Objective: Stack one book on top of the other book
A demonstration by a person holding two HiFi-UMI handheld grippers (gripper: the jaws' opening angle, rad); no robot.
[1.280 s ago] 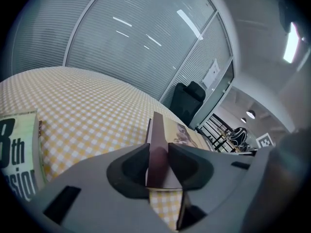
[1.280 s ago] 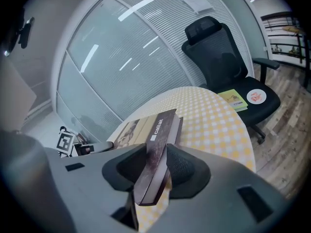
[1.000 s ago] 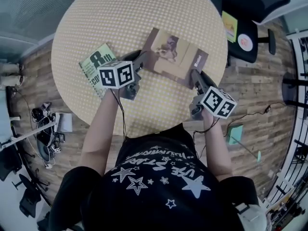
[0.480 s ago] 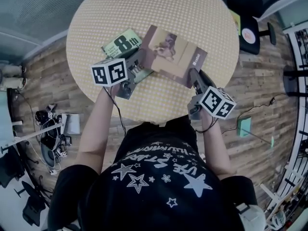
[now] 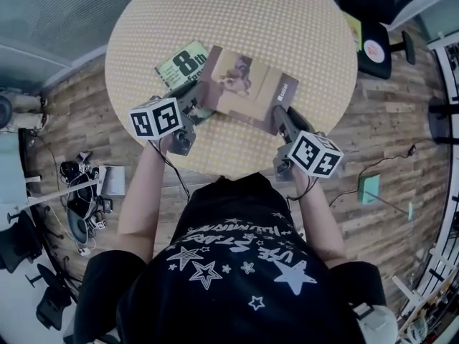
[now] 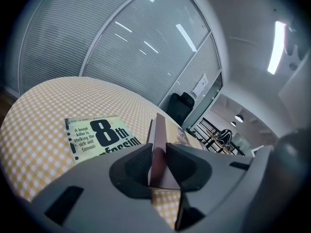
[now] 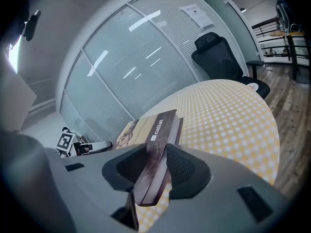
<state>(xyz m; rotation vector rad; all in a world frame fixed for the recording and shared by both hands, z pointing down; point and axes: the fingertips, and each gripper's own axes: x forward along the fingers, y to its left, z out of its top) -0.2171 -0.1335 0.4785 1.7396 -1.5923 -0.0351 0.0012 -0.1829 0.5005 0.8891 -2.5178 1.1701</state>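
Head view: brown book (image 5: 245,86) between left tongs (image 5: 196,99) and right tongs (image 5: 280,117), tight in both

place: office meeting room | walls: curved glass partitions (image 7: 146,57) with blinds behind, a paper notice (image 7: 197,9) stuck on the glass | furniture: black swivel office chair (image 7: 216,52), round table (image 5: 287,20) in yellow checked cloth | floor: wood planks (image 5: 387,120) | ceiling: long strip light (image 6: 278,47)
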